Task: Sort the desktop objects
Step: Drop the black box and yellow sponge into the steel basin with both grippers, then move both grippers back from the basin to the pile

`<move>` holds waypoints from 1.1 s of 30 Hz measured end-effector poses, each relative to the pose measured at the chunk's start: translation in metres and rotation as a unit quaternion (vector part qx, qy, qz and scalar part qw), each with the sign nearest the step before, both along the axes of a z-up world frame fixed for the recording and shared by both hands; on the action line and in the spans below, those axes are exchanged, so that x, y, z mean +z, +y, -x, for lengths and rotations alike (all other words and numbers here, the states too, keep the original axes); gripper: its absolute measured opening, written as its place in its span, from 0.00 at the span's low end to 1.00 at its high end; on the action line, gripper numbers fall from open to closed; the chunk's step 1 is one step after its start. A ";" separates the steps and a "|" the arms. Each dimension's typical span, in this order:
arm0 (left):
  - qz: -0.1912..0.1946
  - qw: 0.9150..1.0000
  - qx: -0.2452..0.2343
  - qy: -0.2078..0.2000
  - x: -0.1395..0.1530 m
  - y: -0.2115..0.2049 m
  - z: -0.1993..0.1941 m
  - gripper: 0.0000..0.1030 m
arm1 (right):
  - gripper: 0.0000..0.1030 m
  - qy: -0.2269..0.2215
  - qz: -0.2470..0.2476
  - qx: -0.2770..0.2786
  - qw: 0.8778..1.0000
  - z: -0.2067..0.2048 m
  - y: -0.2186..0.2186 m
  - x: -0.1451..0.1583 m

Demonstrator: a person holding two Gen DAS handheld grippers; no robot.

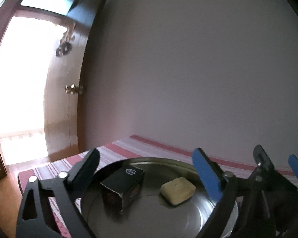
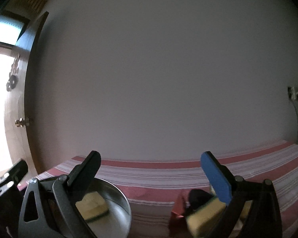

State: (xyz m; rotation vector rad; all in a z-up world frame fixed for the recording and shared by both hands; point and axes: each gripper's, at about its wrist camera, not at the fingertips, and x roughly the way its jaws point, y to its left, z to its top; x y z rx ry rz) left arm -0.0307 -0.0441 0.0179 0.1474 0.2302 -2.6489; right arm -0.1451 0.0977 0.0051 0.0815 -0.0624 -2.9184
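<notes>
Steel bowl (image 1: 224, 216) under the level, wide-open, empty left gripper (image 1: 149, 170); right gripper (image 2: 155, 172) likewise agape, empty.

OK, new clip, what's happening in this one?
A person with a handheld gripper in each hand is sorting small items on a striped tablecloth. A metal bowl already holds a black box and a yellow sponge. Both the left gripper and the right gripper are open and empty. More items, including another sponge, lie beside the bowl.
</notes>
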 end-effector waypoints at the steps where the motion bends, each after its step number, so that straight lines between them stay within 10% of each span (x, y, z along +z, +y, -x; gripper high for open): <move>1: 0.007 1.000 0.003 0.000 -0.002 0.004 0.000 0.94 | 0.99 -0.002 -0.005 -0.003 1.000 -0.002 0.001 -0.001; 11: 0.023 1.000 -0.004 -0.003 -0.019 0.026 -0.004 0.95 | 0.99 -0.018 -0.032 -0.031 0.999 -0.017 0.031 -0.011; 33: 0.067 0.992 -0.102 -0.035 -0.022 0.091 -0.004 0.96 | 0.99 -0.072 0.082 -0.162 0.981 -0.048 0.191 -0.013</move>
